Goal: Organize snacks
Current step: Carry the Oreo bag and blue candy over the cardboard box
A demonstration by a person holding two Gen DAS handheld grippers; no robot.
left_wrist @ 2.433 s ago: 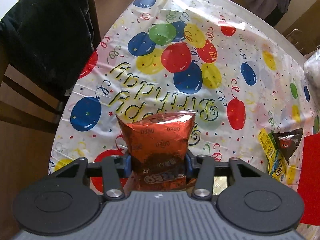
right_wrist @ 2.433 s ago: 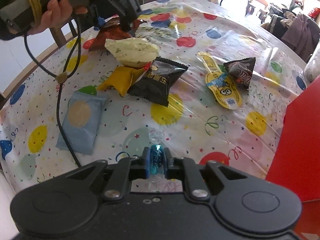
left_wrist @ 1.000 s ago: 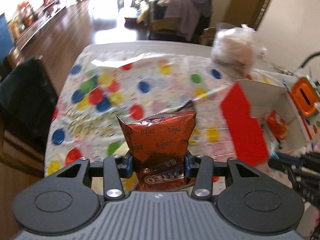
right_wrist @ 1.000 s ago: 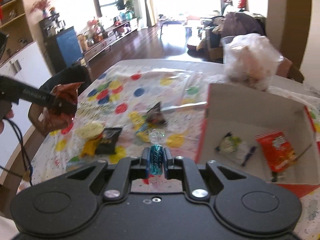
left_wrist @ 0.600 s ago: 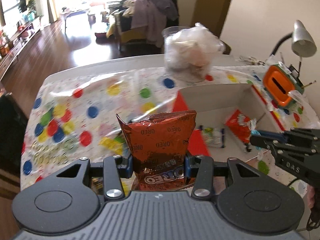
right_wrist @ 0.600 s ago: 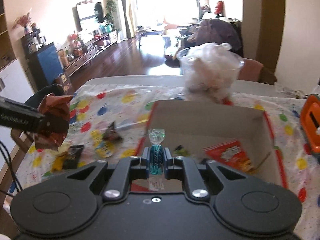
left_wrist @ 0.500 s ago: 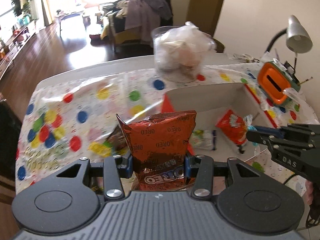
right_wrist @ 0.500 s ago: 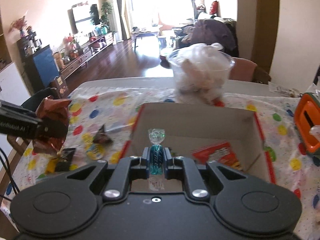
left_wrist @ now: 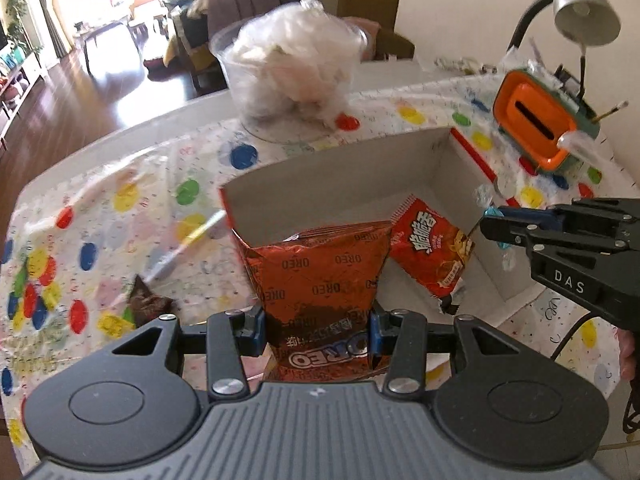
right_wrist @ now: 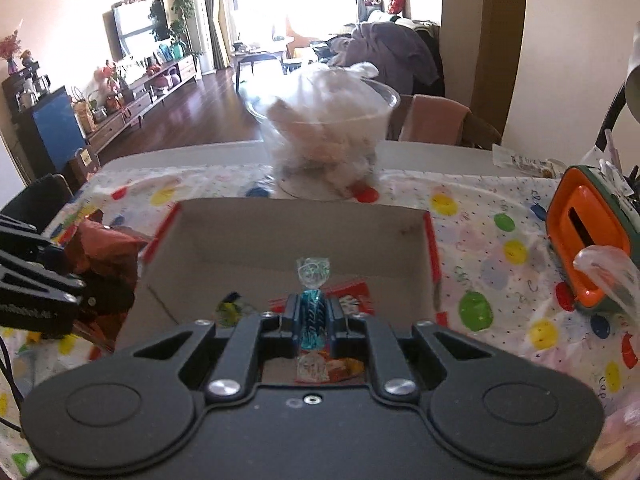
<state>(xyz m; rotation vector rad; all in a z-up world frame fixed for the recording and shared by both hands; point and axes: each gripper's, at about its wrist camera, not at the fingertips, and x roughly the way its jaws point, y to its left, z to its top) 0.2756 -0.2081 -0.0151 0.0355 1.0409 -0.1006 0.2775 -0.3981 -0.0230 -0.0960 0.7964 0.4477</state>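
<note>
My left gripper (left_wrist: 316,326) is shut on a brown-red Oreo packet (left_wrist: 318,276), held upright in front of the open cardboard box (left_wrist: 320,176). A red snack packet (left_wrist: 430,254) lies inside the box. My right gripper (right_wrist: 312,316) is shut on a small blue wrapped candy (right_wrist: 312,304) over the near side of the box (right_wrist: 280,232). In the left wrist view the right gripper (left_wrist: 490,224) reaches in from the right over the box's right wall. In the right wrist view the Oreo packet (right_wrist: 106,256) hangs at the box's left edge.
A clear tub of white wrappers (left_wrist: 294,64) stands behind the box. An orange holder (left_wrist: 536,124) and a grey lamp (left_wrist: 584,8) are at the right. A dark packet (left_wrist: 148,302) lies left of the box on the balloon tablecloth (left_wrist: 100,220).
Both grippers have swept across the table toward the box, which now fills the middle of both views. Each keeps its grip on its snack.
</note>
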